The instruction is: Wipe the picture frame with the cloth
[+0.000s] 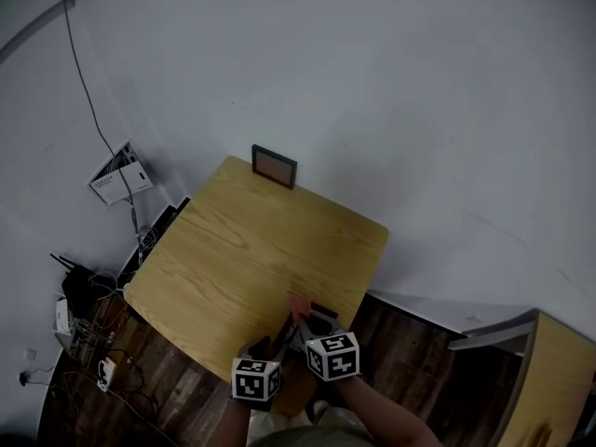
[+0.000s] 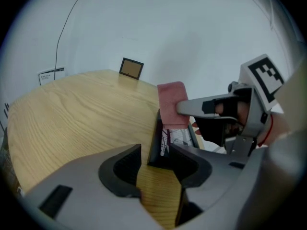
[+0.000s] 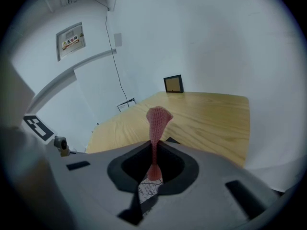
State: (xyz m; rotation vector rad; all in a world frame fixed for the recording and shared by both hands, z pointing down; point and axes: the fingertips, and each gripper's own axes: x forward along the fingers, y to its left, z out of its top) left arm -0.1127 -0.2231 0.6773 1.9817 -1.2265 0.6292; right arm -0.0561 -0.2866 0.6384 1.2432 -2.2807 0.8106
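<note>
Plain grey wall behind a light wooden surface, that's basically the whole room. All the action is bunched at the near edge, bottom middle of the head view.

The left gripper has its jaws pinching the picture frame by its dark lower edge, so it stands up on its side with the face turned to the right. I guess that's so the other gripper can get at the glass. The right gripper has its jaws pressed together on the pink cloth. A tuft sticks out past the tips and sits right against the top of the frame, so the wiping looks to be just starting or already on.

Other stuff:
- a second small frame stands at the far edge against the wall, well apart from everything
- a cable runs down the wall at upper left, with a paper sign below it
- a tangle of wires lies on the dark floor at lower left

Nothing's really in the way; the only tight spot is the two grippers crowding each other.
</note>
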